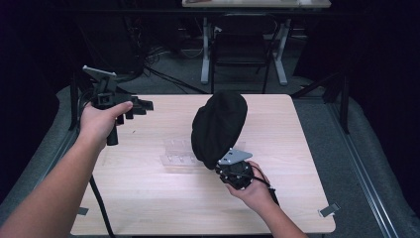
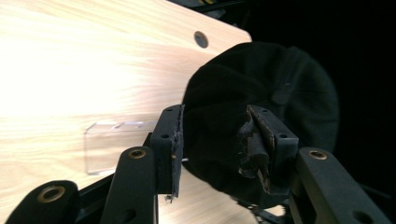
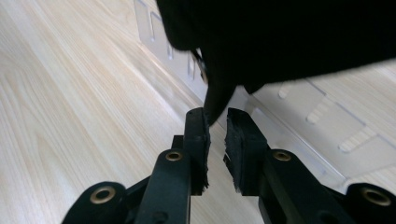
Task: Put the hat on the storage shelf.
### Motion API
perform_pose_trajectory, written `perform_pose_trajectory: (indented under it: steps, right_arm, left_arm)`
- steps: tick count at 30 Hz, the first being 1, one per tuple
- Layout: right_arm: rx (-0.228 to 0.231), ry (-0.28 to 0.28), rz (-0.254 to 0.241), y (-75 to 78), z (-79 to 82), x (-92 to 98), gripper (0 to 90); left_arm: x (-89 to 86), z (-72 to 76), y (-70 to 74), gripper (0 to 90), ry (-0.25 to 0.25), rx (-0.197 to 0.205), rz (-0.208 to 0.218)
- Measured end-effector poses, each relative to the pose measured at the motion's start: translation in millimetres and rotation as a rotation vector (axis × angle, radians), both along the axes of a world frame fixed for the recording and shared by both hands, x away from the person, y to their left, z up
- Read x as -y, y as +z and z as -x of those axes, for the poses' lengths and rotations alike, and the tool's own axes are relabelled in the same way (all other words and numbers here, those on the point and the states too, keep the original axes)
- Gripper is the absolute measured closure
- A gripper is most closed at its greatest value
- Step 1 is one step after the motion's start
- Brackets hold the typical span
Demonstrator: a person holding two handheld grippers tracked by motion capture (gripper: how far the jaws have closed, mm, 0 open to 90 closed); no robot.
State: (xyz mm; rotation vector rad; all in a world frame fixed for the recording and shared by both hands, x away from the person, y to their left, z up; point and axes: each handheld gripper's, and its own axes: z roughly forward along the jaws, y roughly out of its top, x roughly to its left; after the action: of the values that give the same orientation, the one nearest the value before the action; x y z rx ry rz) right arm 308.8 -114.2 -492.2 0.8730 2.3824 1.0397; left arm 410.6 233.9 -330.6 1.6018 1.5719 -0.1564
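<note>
A black fabric hat (image 1: 218, 126) hangs upright above the middle of the wooden table (image 1: 148, 198), with my right gripper (image 1: 233, 168) shut on its lower edge. In the right gripper view a tip of the hat (image 3: 280, 37) sits pinched between the nearly closed jaws of the right gripper (image 3: 217, 119). Under it a clear acrylic stand (image 1: 178, 153) lies flat on the table, also seen as the slotted stand (image 3: 299, 116). My left gripper (image 1: 141, 106) is held in the air over the table's far left corner, open and empty. Past the left gripper (image 2: 215, 121) I see the hat (image 2: 261, 93) and the stand (image 2: 107, 144).
A black chair (image 1: 242, 44) and a second table (image 1: 257, 2) stand beyond the far edge. The left gripper's cable (image 1: 99, 203) trails off the near left edge. A tape mark (image 1: 329, 209) sits at the near right corner.
</note>
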Motion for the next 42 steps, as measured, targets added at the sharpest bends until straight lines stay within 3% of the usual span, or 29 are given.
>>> perform_pose_trajectory:
  steps: [9, 13, 18, 21, 27, 30, 33, 38, 42]
  right_arm:
    - [0.002, -0.027, 0.018, -1.8, 12.4, 18.8, 71.3]
    - [-0.001, -0.041, 0.025, -5.0, 17.9, 27.6, 67.9]
    - [0.001, -0.057, 0.049, -11.6, 24.9, 40.4, 62.2]
    - [0.005, -0.070, 0.045, -16.5, 28.8, 49.2, 58.1]
    - [0.023, -0.079, 0.039, -23.1, 33.7, 61.0, 55.2]
    - [0.038, -0.079, 0.023, -26.5, 34.8, 63.5, 53.0]
    - [0.068, -0.091, 0.048, -30.8, 35.7, 65.0, 52.1]
    - [0.061, -0.108, 0.073, -37.0, 34.6, 69.7, 50.5]
    - [0.073, -0.127, 0.073, -36.1, 33.1, 75.8, 48.9]
  left_arm:
    - [-6.4, 4.3, -11.5, 57.6, 0.011, 0.017, -0.108]
    - [-7.0, 8.5, -19.6, 56.7, 0.003, 0.037, -0.194]
    - [-8.7, 16.2, -38.0, 52.6, -0.026, 0.083, -0.294]
    - [-10.5, 21.7, -53.3, 49.1, -0.021, 0.111, -0.318]
    - [-16.4, 32.3, -91.7, 46.4, -0.025, 0.133, -0.356]
    - [-20.3, 37.7, -108.0, 45.8, -0.029, 0.129, -0.350]
    - [-25.5, 44.9, -124.5, 45.4, -0.025, 0.140, -0.347]
    - [-29.9, 58.2, -152.1, 46.1, -0.013, 0.146, -0.324]
    - [-31.4, 69.4, -168.2, 47.6, -0.038, 0.156, -0.335]
